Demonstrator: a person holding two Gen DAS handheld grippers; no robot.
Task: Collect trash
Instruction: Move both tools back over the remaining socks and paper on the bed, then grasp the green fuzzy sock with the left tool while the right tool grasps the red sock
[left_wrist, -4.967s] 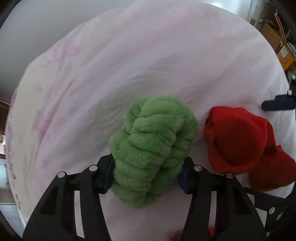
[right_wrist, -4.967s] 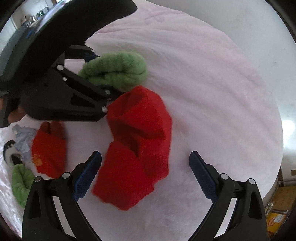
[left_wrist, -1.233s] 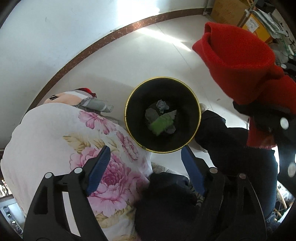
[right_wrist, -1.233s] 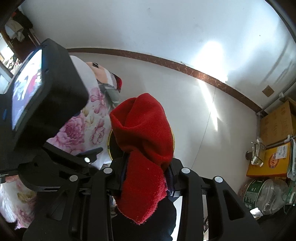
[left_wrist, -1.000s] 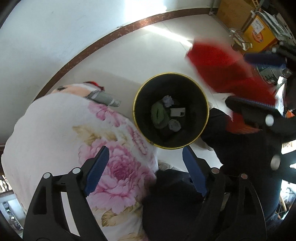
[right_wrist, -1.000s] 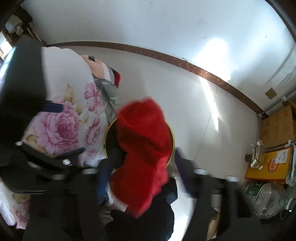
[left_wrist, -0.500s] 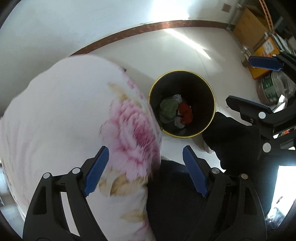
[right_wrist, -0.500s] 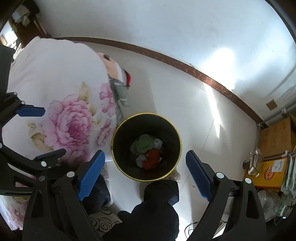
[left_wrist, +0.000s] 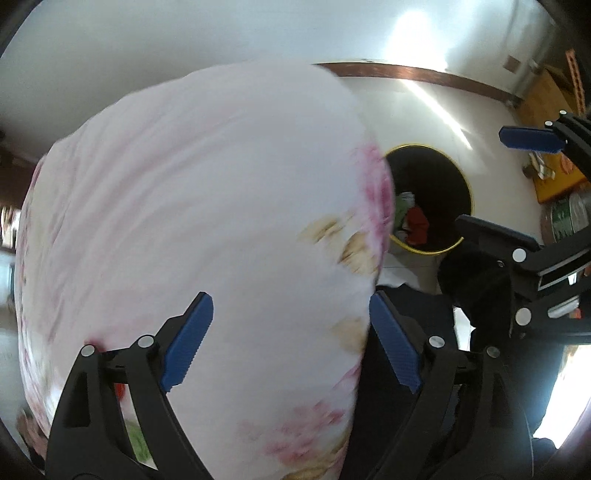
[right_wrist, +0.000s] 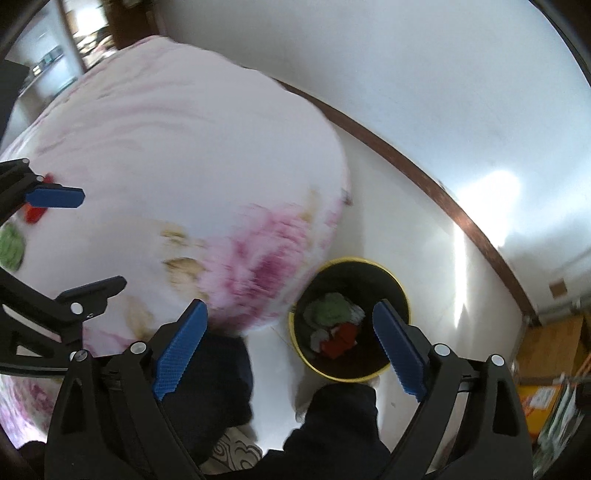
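A black bin with a yellow rim (right_wrist: 400, 291) stands on the floor beside the bed; it also shows in the left wrist view (left_wrist: 467, 188). Inside lie a red cloth (right_wrist: 341, 339), a green fluffy cloth (right_wrist: 328, 310) and grey scraps. My right gripper (right_wrist: 290, 350) is open and empty, above the floor next to the bin. My left gripper (left_wrist: 291, 343) is open and empty over the bed's floral sheet (left_wrist: 192, 192). On the bed's far left lie a red item (right_wrist: 33, 214) and a green item (right_wrist: 10, 247).
The person's dark-trousered legs (right_wrist: 221, 376) stand between bed and bin. A white wall with a brown skirting (right_wrist: 443, 199) runs behind. Cardboard boxes (left_wrist: 554, 173) and a bottle stand at the right.
The red cloth has dropped from my right gripper into the bin, and that gripper is now open. Both grippers have swung left, back toward the bed.
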